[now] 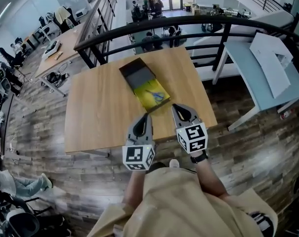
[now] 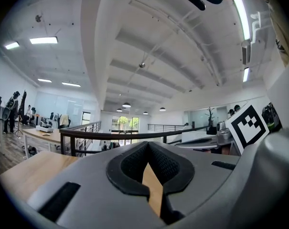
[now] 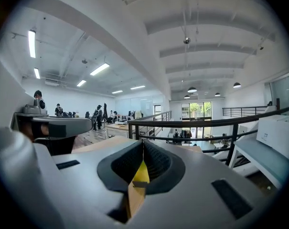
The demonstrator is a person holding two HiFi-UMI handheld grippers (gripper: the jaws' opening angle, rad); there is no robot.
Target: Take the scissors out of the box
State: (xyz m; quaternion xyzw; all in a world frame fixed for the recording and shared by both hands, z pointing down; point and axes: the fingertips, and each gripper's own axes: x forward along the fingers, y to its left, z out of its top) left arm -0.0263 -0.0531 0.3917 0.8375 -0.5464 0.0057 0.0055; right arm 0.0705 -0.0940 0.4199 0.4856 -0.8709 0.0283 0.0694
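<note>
On the wooden table (image 1: 100, 107) lies an open box: a dark grey lid (image 1: 137, 73) at the far end and a yellow tray (image 1: 150, 97) nearer me. The blue-handled scissors (image 1: 157, 95) lie in that tray. Both grippers hover side by side over the table's near edge, pointing at the box and short of it. My left gripper (image 1: 146, 116) (image 2: 147, 146) is shut with nothing in it. My right gripper (image 1: 175, 107) (image 3: 143, 144) is also shut and empty. Through the slit under its jaws the right gripper view shows the yellow tray (image 3: 141, 173).
A black railing (image 1: 189, 21) curves just beyond the table's far edge. A pale blue-grey table (image 1: 258, 78) carrying a white folded sheet (image 1: 273, 58) stands to the right. Wooden floor surrounds the table, and the office below holds desks and people.
</note>
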